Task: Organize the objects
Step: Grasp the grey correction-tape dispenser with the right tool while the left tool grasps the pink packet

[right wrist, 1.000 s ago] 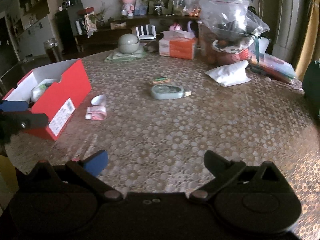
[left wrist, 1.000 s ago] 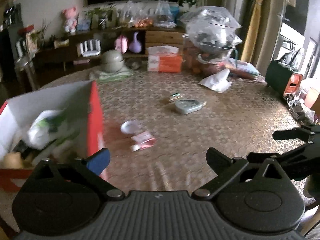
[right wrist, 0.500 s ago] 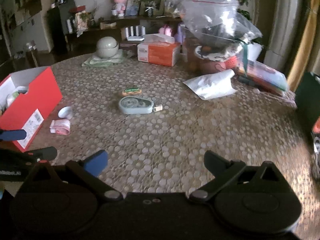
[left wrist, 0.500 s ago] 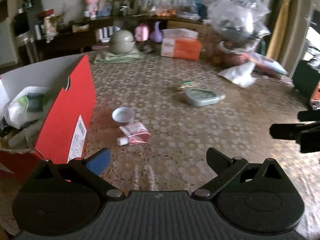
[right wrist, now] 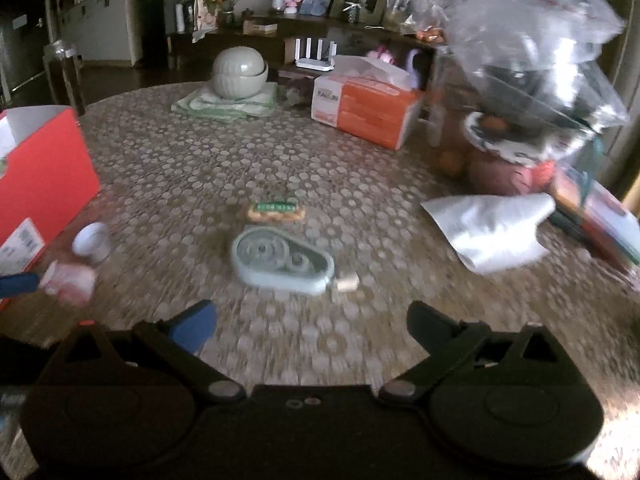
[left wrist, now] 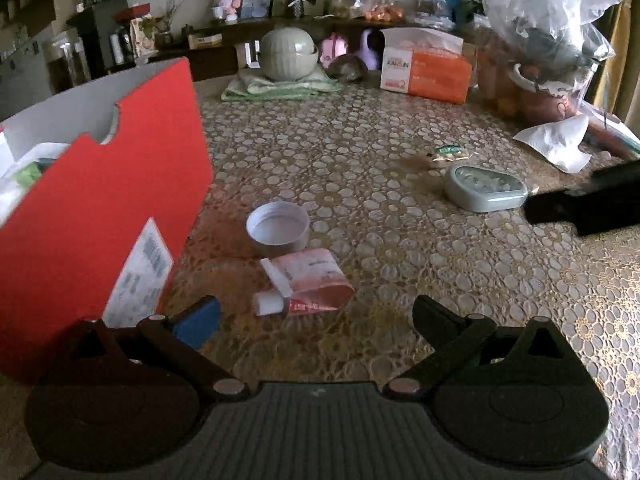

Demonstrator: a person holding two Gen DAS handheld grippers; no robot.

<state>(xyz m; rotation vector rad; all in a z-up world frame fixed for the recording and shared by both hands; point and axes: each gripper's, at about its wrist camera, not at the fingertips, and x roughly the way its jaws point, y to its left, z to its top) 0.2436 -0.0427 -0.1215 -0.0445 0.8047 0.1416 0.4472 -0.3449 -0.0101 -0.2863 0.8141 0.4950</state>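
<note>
A red box (left wrist: pixel 92 216) with things inside stands at the left of the table; it also shows in the right wrist view (right wrist: pixel 40 184). My left gripper (left wrist: pixel 316 320) is open and empty, just short of a pink tube (left wrist: pixel 308 284) and a white cap (left wrist: pixel 278 228). My right gripper (right wrist: pixel 308 322) is open and empty, close in front of a grey-green tape dispenser (right wrist: pixel 280 262). A small green and orange packet (right wrist: pixel 276 210) lies behind the dispenser. The dispenser (left wrist: pixel 484 188) and the right gripper's fingers (left wrist: pixel 580 208) show at the right of the left wrist view.
An orange tissue box (right wrist: pixel 364 108), a grey lidded pot on a green cloth (right wrist: pixel 240 70), a big clear plastic bag (right wrist: pixel 532 48) and a white paper bag (right wrist: pixel 492 232) stand along the far and right side of the table.
My left gripper has moved forward and down, close to the pink tube and cap. My right gripper has moved forward toward the tape dispenser. Both stay open.
</note>
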